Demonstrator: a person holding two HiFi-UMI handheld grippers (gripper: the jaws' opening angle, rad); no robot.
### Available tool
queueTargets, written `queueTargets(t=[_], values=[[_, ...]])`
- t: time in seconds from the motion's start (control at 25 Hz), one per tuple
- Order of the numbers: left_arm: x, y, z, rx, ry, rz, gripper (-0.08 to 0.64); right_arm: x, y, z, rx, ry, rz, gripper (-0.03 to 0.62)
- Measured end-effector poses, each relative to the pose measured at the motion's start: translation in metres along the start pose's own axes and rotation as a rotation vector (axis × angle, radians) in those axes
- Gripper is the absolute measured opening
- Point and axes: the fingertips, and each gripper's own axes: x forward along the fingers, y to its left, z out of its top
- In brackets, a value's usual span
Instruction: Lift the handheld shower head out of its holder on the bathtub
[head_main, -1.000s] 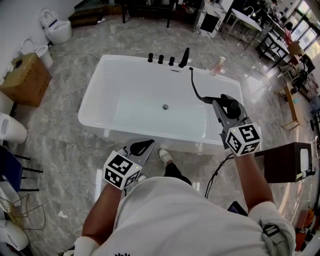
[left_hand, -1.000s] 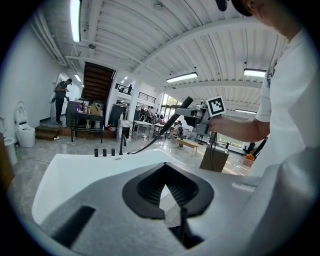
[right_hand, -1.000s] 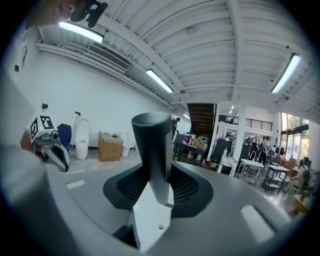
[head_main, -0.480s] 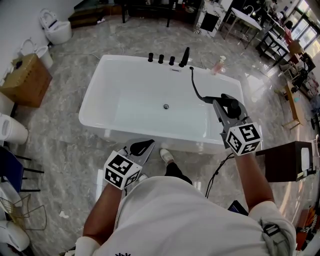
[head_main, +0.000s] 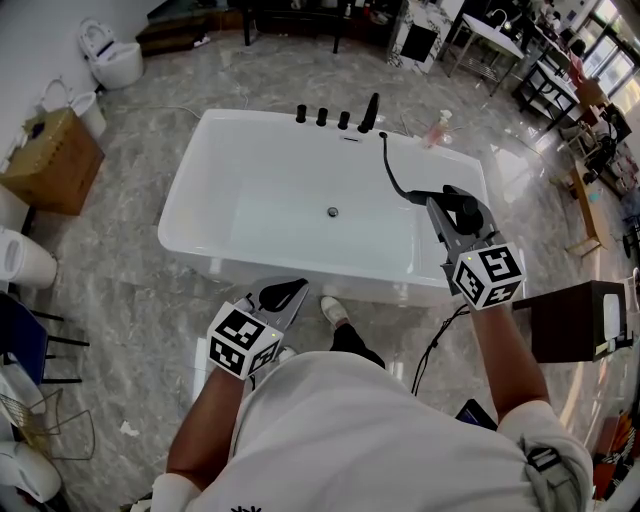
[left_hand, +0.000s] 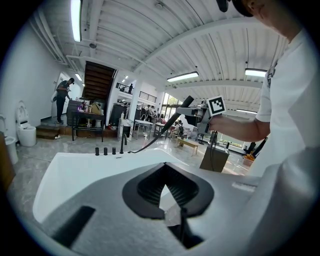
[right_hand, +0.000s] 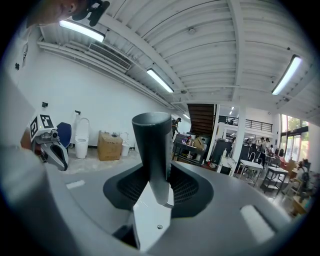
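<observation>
The white bathtub (head_main: 190, 185) fills the middle of the head view, with black tap knobs (head_main: 322, 118) and a black spout (head_main: 370, 113) on its far rim. My right gripper (head_main: 455, 212) hangs over the tub's right end, shut on the black handheld shower head (head_main: 462, 208). Its black hose (head_main: 392, 182) curves back to the far rim. In the right gripper view the dark handle (right_hand: 152, 150) stands upright between the pads. My left gripper (head_main: 283, 295) is at the tub's near side, shut and empty; in the left gripper view its pads (left_hand: 150, 187) meet at the tips.
A toilet (head_main: 112, 55) and a cardboard box (head_main: 50, 160) stand at the left. A pink bottle (head_main: 437, 130) lies on the floor behind the tub. A dark stand (head_main: 575, 322) is at my right, a cable (head_main: 435, 345) trails on the floor, and my shoe (head_main: 333, 312) touches the tub's base.
</observation>
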Motion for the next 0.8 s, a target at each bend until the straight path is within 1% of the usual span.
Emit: queueTargets(t=[0.6, 0.8], values=[[0.008, 0.002, -0.002, -0.007, 0.009, 0.001, 0.006, 0.004, -0.005, 0.001, -0.004, -0.008, 0.012, 0.146], [0.013, 0.005, 0.003, -0.002, 0.012, 0.001, 0.006, 0.007, -0.011, 0.007, -0.006, -0.015, 0.017, 0.146]])
